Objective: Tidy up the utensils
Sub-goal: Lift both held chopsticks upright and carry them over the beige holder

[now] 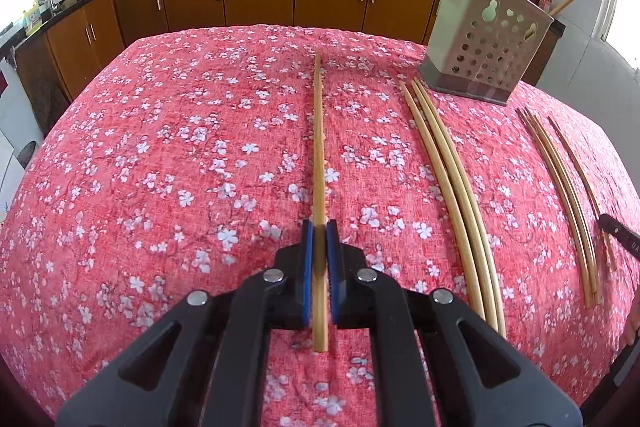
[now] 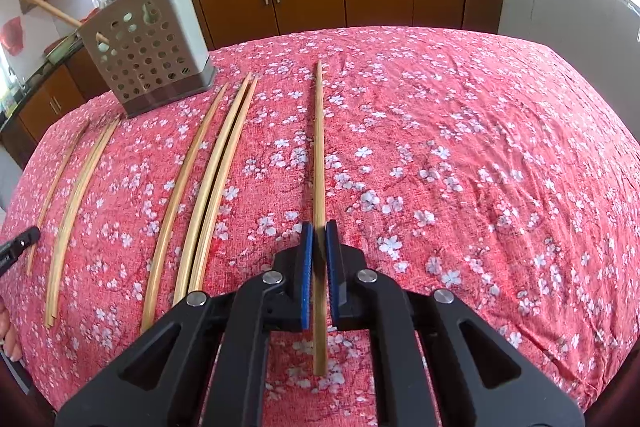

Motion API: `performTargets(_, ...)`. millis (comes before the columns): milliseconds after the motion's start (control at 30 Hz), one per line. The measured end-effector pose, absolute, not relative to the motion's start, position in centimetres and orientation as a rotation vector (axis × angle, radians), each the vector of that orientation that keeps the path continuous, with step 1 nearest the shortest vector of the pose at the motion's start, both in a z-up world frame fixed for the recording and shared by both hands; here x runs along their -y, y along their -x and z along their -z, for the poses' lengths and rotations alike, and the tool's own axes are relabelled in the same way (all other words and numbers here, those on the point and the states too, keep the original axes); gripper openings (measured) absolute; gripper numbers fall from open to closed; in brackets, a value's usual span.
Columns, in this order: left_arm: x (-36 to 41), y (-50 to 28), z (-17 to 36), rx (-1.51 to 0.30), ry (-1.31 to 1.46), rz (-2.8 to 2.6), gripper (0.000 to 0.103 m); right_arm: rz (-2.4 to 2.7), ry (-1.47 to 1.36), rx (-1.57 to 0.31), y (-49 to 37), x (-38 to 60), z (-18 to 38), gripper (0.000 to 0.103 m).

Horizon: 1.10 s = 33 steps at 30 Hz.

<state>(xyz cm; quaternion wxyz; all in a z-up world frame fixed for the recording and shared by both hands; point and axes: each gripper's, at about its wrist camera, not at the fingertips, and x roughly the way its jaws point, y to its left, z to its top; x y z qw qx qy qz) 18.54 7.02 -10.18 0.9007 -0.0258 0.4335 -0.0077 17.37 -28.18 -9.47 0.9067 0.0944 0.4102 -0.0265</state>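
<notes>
Left tongs point(image 1: 320, 229) and right tongs point(image 2: 319, 229) each clamped one chopstick point(image 1: 318, 147) lengthwise, presumably for the perforated holder point(image 1: 486, 43) on the bench point(image 1: 180, 167).

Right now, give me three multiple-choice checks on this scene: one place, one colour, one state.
1. Where does the perforated utensil holder stand? A on the counter; B on the floral tablecloth; C on the floor.
2. What colour are the left claw's pads? A blue; B green; C white.
3. The left claw is: A open, empty; B shut on a spoon; C shut on a chopstick.
Answers: 1 B, its base sits on the cloth beyond the loose chopsticks. 2 A, both pads show blue. 3 C, the pads pinch one chopstick.
</notes>
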Motion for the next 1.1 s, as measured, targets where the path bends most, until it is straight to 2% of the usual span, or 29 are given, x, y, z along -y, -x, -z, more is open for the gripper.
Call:
performTargets(500, -8.9, -16.8, -1.4, -0.582, 0.179, 0.058, 0.008, 0.065, -0.232, -0.558, -15.2, 30.2, 0.4, 0.007)
performTargets(867, -9.3, -17.2, -5.3, -0.499, 0.203, 0.057, 0.008, 0.043, -0.257, -0.472, -15.9, 30.0, -2.5, 0.007)
performTargets(1100, -7.7, -17.8, -8.3, -0.449, 0.193, 0.109, 0.008, -0.038, -0.270, -0.371, -16.5, 28.9, -7.1, 0.007)
